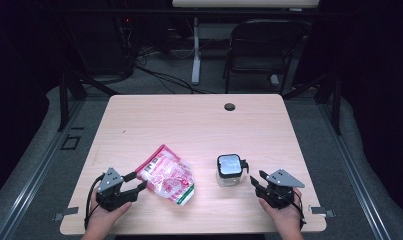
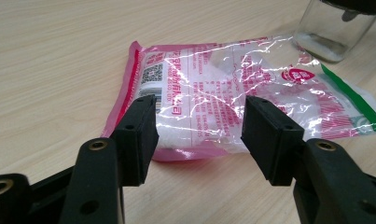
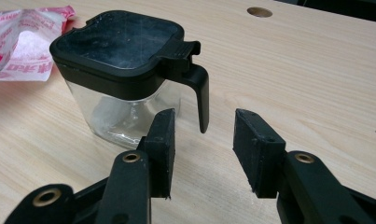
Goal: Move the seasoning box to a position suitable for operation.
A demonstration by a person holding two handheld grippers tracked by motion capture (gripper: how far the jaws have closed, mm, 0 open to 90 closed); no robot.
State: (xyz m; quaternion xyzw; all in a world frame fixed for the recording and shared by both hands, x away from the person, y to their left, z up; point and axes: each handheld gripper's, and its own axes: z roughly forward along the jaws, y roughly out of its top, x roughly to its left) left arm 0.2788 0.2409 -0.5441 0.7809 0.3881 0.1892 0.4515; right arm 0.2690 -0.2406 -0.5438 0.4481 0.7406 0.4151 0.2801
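On my pale wood-grain table (image 1: 189, 120) a crinkled, glossy pink-and-clear bag (image 1: 167, 175) of white granules lies flat near the front edge, left of centre, and my left gripper (image 1: 137, 181) sits with its blocky black jaws spread apart at the bag's near end — nothing between them. Just right of the bag stands a squarish clear jar (image 1: 229, 170) with a matte black lid and a thin hanging lever; my right gripper (image 1: 256, 179) faces that lever, jaws apart and empty.
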